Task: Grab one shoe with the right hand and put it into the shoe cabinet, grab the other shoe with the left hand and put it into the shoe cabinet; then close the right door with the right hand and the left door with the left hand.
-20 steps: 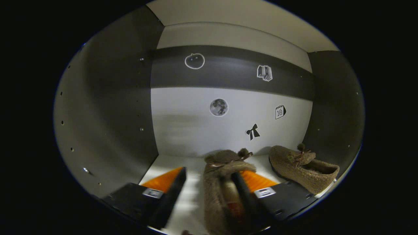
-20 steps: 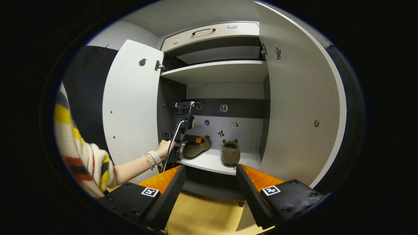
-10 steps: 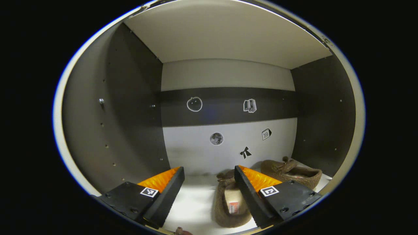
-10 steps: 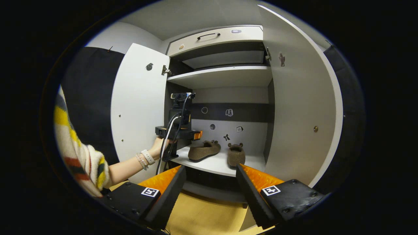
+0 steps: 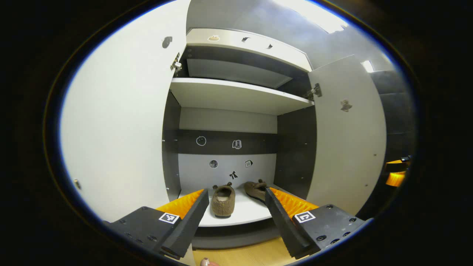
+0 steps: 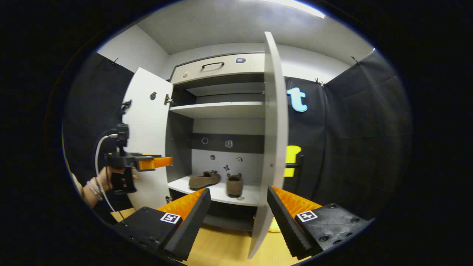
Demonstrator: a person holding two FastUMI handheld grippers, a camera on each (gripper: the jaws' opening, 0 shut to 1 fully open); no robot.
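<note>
A: Starting at our left, the left door (image 5: 118, 122) stands wide open beside the left tool (image 5: 236, 218), whose fingers are spread and hold nothing. Straight ahead of it, between the fingers as we look, both shoes sit on the lower shelf (image 5: 240, 216): the left shoe (image 5: 223, 200) heel toward us, the right shoe (image 5: 255, 189) just beside it and turned at an angle.

B: And from the right tool (image 6: 238, 221), also spread and empty, we see the right door (image 6: 271, 147) edge-on, just ahead and slightly right of centre. So we judge the shoes are done and the doors are what is left.

A: What could go wrong? The right tool sits on the inner side of that door edge. If we push from there, we could swing it wider instead of closing it, or catch a finger between door and cabinet.

B: The panel is also smooth and flat, so an open finger may slide along it. And if both doors close together, the left tool (image 6: 147, 162), held in a hand (image 6: 107, 177) off to the left, could be in the way.

A: The shoes look well inside the shelf lip, so we doubt a door would snag them.

B: Around us: white shelves, a dark band with small stickers (image 5: 218, 142) on the back panel, a drawer (image 6: 218, 68) on top, wood floor (image 6: 225, 247) below, black cloth wall (image 6: 351, 147) to the right.
</note>
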